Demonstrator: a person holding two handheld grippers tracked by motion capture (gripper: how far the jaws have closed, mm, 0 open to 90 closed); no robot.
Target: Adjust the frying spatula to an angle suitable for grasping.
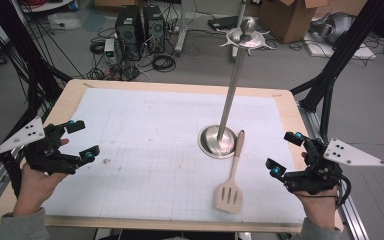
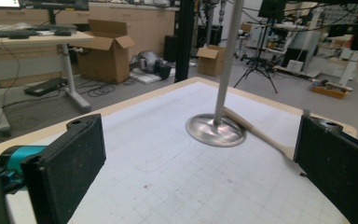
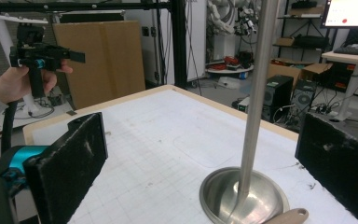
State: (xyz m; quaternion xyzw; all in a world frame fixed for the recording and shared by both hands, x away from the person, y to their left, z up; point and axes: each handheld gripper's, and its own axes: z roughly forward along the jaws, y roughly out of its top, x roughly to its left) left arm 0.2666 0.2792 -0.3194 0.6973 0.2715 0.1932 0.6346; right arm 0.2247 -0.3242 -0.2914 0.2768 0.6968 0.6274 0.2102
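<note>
Lying beside the steel stand [image 1: 219,141], the wooden spatula [image 1: 231,182] is untouched — both grippers, left gripper [image 1: 78,141] and right gripper [image 1: 285,153], gape empty.

This is a robotics or research lab rather than a home. From the table [image 1: 75,92] with its gridded white sheet, computer towers [image 1: 140,27] stand on the grey floor amid tangled cables at 11 o'clock, and an open cardboard box [image 1: 292,17] sits at 1 o'clock. The gripper views add height-adjustable desks [image 2: 25,44], more boxes [image 2: 107,56], a lit monitor [image 3: 352,13], tripods [image 2: 258,60] and black aluminium framing [image 3: 178,42].
</note>
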